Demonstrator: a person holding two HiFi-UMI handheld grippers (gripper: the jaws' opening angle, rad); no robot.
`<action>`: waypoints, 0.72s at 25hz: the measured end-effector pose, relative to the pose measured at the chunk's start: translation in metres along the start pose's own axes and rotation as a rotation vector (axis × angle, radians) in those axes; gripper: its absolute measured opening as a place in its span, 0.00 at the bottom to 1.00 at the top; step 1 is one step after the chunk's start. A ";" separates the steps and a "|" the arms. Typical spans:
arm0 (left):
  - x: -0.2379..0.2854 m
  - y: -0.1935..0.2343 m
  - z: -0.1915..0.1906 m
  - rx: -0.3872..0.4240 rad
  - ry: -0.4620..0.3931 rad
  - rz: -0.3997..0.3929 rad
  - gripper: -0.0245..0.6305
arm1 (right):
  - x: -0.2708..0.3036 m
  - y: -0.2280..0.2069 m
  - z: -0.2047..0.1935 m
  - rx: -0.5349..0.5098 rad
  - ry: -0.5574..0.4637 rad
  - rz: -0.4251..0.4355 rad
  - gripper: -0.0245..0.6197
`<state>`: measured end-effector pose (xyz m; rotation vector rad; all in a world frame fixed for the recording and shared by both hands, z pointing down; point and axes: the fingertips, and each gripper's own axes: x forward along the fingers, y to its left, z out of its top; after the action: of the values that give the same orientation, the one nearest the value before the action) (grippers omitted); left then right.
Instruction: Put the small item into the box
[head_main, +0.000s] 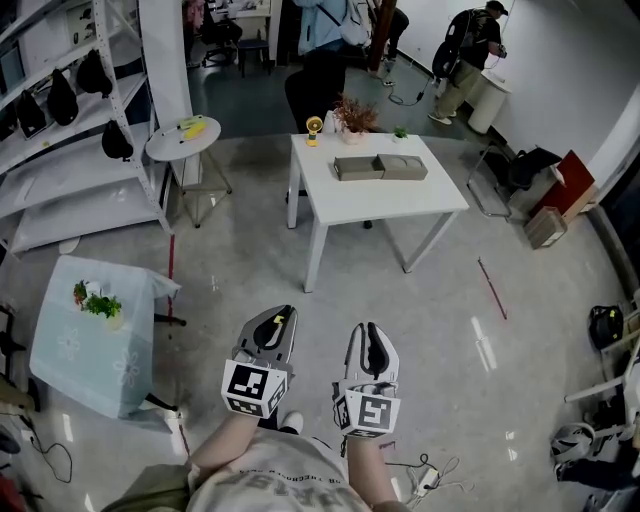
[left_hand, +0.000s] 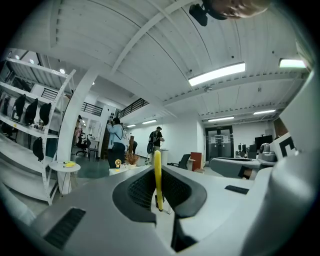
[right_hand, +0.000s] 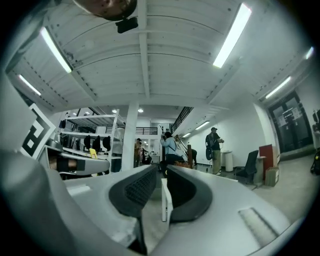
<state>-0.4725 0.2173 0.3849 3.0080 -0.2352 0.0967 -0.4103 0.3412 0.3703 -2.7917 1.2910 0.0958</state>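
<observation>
Far ahead stands a white table (head_main: 400, 200) with two flat grey boxes (head_main: 380, 167) side by side on it. A small yellow item (head_main: 314, 126), a dried plant (head_main: 352, 114) and a tiny green plant (head_main: 400, 132) sit along its far edge. Both grippers are held close to the person's body, well short of the table. My left gripper (head_main: 281, 313) (left_hand: 157, 154) has its jaws together, with a thin yellow strip along their seam. My right gripper (head_main: 368, 328) (right_hand: 161, 170) shows a narrow gap between its jaws and nothing in it.
A round white side table (head_main: 183, 140) and shelves (head_main: 60, 190) with dark caps stand at the left. A light-blue covered table (head_main: 70, 355) with a plant is near left. People (head_main: 325, 40) stand at the back. Cartons (head_main: 548, 225) and bags lie right, cables (head_main: 430, 478) by the feet.
</observation>
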 end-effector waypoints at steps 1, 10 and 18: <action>0.003 0.003 0.000 0.000 0.002 -0.005 0.08 | 0.005 0.001 -0.003 0.027 0.004 0.014 0.16; 0.052 0.051 -0.006 -0.012 0.046 -0.048 0.08 | 0.064 0.006 -0.025 0.052 0.054 -0.008 0.43; 0.123 0.096 0.000 -0.014 0.070 -0.125 0.08 | 0.134 -0.003 -0.028 0.057 0.055 -0.075 0.43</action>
<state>-0.3668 0.1050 0.4045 2.9901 -0.0411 0.1866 -0.3206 0.2389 0.3875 -2.8092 1.1783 -0.0212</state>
